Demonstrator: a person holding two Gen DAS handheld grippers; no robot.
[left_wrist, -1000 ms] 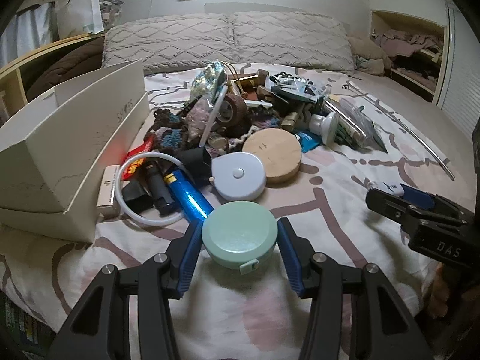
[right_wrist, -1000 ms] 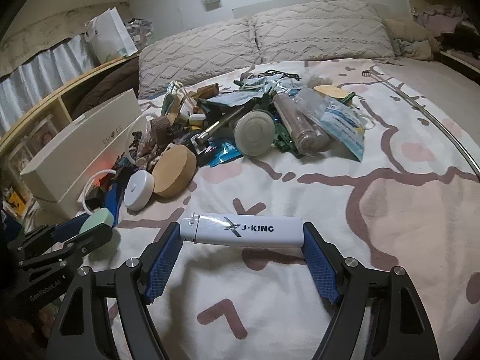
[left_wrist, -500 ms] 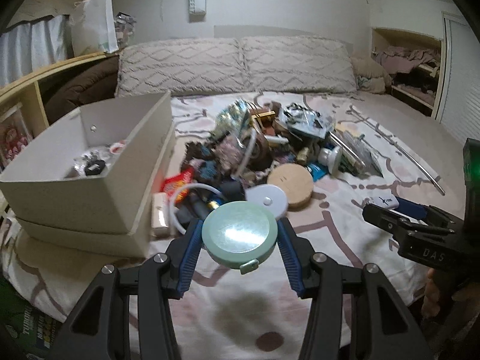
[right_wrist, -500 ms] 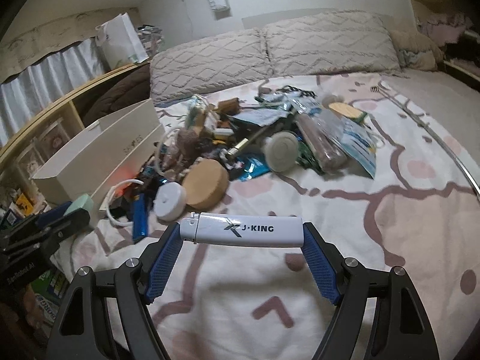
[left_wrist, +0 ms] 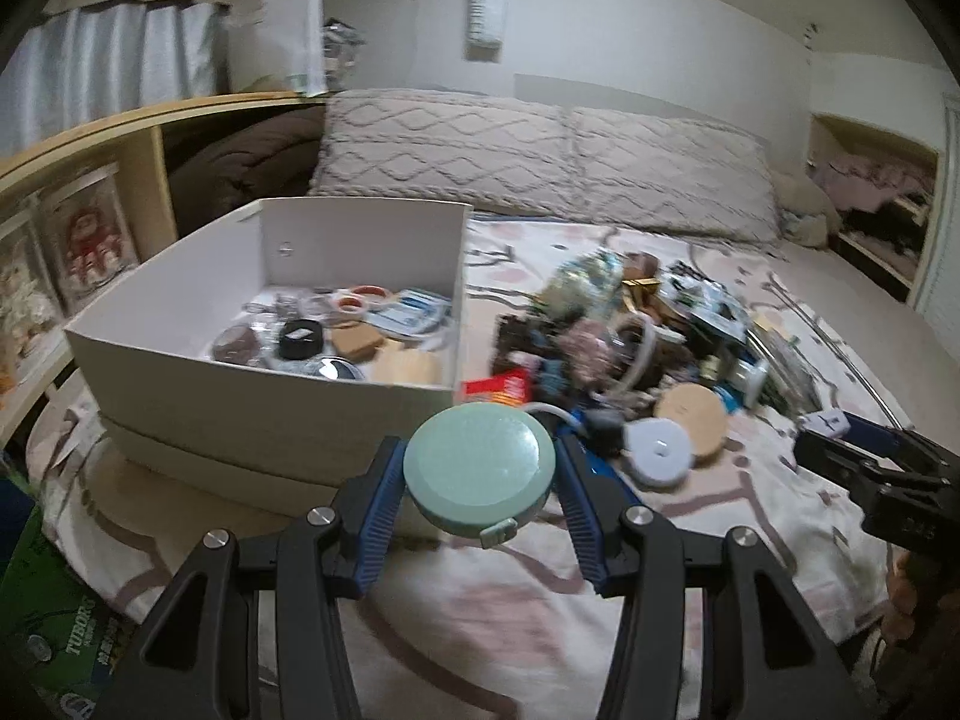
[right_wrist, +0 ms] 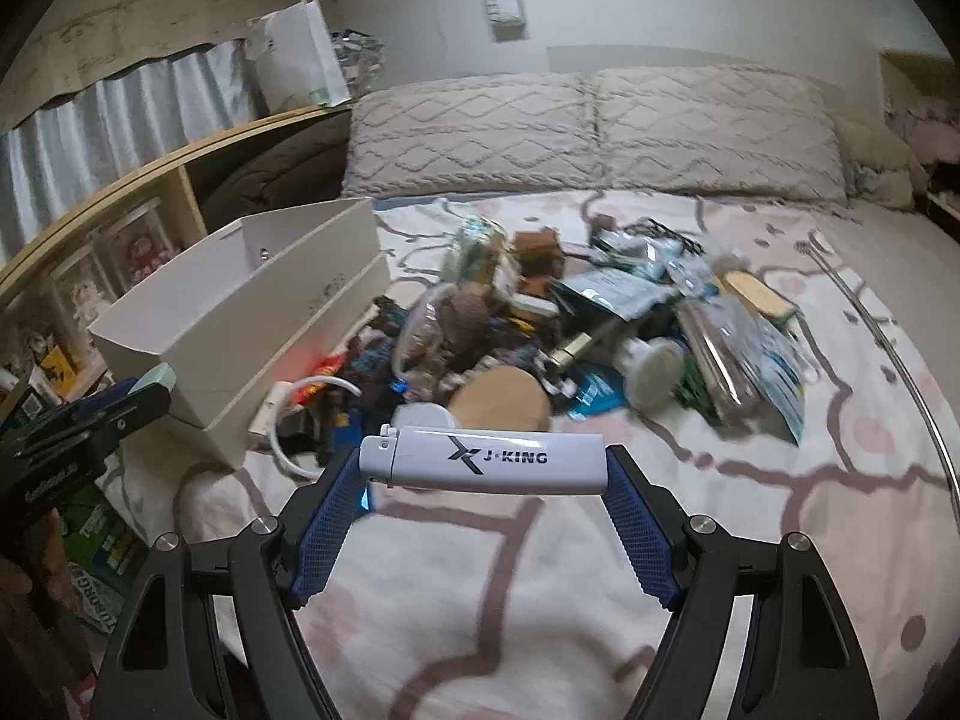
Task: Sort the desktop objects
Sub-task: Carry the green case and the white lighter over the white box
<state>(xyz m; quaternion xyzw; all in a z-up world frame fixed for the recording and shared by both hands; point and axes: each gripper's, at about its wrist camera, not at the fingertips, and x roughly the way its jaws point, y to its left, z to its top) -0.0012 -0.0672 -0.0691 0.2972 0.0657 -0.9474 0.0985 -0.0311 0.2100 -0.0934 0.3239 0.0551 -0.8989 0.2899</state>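
Both tongs raised, L tongs (left_wrist: 478,480) grip green case (left_wrist: 478,471), R tongs (right_wrist: 483,468) grip lighter (right_wrist: 483,460)

Left claw (left_wrist: 479,483) clamped on load; right claw (right_wrist: 485,468) wide, gripping lengthwise.

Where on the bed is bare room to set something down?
The bedspread lies free between the pile and the near edge, and between pile and pillows. Crowded: the pile's spill against the white box, whose floor is mostly covered.

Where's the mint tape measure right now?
Left wrist view, centre: the mint tape measure is clamped in the left gripper, above the bedspread, in front of the white box.
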